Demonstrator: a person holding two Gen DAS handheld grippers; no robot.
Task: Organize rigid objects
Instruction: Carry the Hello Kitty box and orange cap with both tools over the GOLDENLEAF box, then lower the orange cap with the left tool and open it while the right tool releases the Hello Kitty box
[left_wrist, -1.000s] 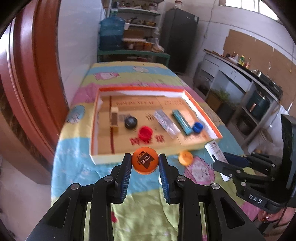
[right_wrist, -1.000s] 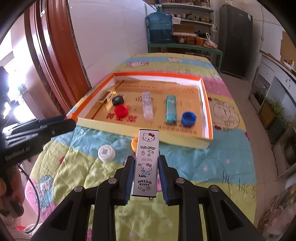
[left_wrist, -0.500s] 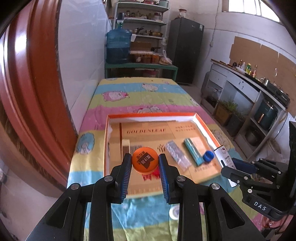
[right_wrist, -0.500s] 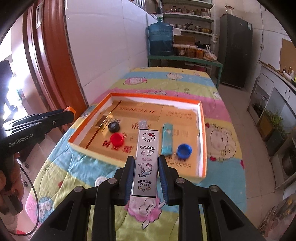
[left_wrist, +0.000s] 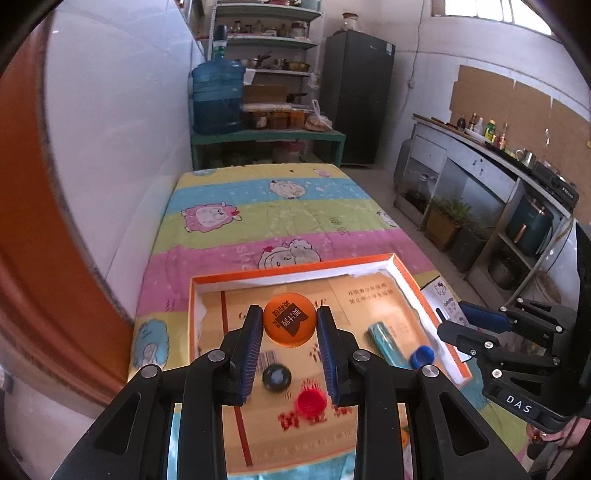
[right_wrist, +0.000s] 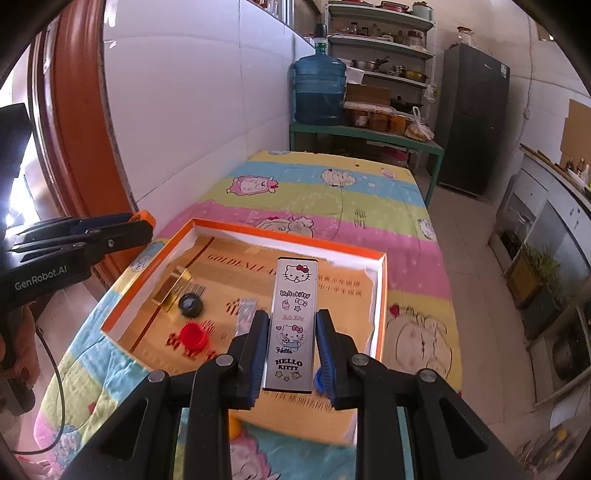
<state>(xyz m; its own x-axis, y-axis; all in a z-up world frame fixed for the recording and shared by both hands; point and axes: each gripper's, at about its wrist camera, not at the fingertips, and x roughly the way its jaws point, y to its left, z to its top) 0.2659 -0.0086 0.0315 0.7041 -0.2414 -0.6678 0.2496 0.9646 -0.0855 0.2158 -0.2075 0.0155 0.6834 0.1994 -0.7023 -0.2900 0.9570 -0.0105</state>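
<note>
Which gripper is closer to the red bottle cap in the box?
Left. The left gripper holds the orange cap right above the red cap; the right gripper sits farther to its right.

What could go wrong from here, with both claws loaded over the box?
1. The left claw pinches the orange cap only by its round edge; it may slip, then roll once dropped.
2. The Hello Kitty tin sticks far past the right claw, so it could tip, or land on the clear packet or teal bar.
3. The cardboard box already holds a black cap and red cap; free floor is tight.
</note>
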